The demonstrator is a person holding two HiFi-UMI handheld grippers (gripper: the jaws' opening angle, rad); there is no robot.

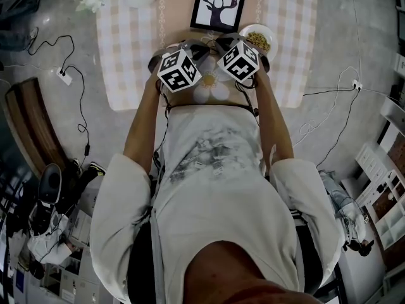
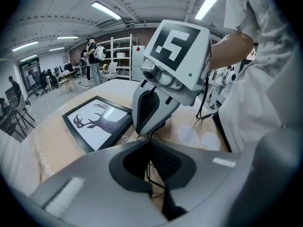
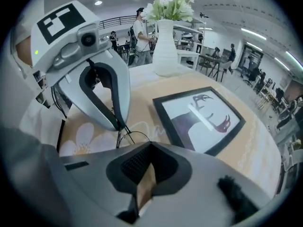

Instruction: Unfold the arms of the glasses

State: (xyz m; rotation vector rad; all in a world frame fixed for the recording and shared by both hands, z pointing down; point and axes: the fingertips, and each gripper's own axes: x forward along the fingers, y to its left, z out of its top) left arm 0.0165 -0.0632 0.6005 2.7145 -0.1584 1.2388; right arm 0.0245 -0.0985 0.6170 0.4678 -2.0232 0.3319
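Observation:
The glasses (image 3: 134, 135) are thin dark wire and lie low over the tan, flower-printed table mat (image 3: 80, 141), between the two gripper tips. In the left gripper view a wire (image 2: 150, 173) of the glasses runs from the right gripper's tip into my left gripper (image 2: 151, 144), whose jaws are shut on it. My right gripper (image 3: 150, 145) is shut too, and the wire loop reaches its tip. The two grippers face each other, tips almost touching, left gripper (image 1: 195, 50) and right gripper (image 1: 218, 45) in the head view. The frame's shape and lenses are hard to make out.
A black-framed deer picture (image 1: 219, 5) lies just beyond the grippers. A bowl of snacks (image 1: 258, 38) sits to its right, and a white vase with flowers (image 3: 166, 41) stands at the far left. The checked tablecloth (image 1: 130, 49) covers the table. Cables run over the floor.

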